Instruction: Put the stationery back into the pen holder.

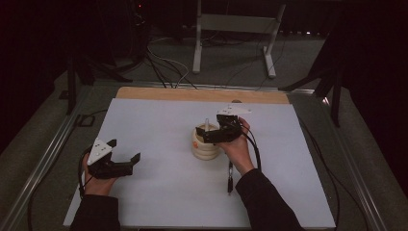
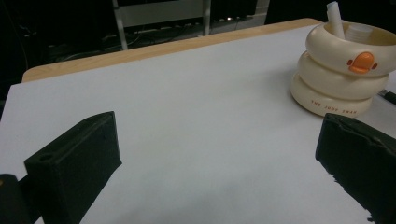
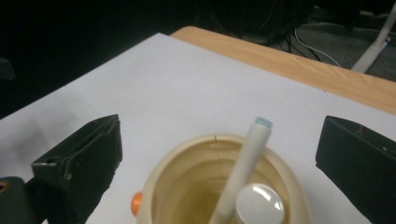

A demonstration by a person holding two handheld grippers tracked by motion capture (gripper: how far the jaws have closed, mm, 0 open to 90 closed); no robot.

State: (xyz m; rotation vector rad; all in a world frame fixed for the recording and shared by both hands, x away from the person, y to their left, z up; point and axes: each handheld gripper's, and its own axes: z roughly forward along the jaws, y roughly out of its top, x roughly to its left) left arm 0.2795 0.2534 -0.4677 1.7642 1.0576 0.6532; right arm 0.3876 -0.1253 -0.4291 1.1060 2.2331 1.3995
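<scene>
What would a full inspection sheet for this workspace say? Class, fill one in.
Surface: white sheet over a wooden tabletop.
Job's things: cream ringed pen holder with an orange beak mark; a white pen leans inside, beside a round white cap.
Clutter: dark pen lying on the sheet by the right forearm.
Tongs: left tongs open, low over the sheet; right tongs open above the holder, gripping nothing.
Cables: one trails from each of the tongs; more on the floor.
Surroundings: dark room, white metal stand behind the table.
</scene>
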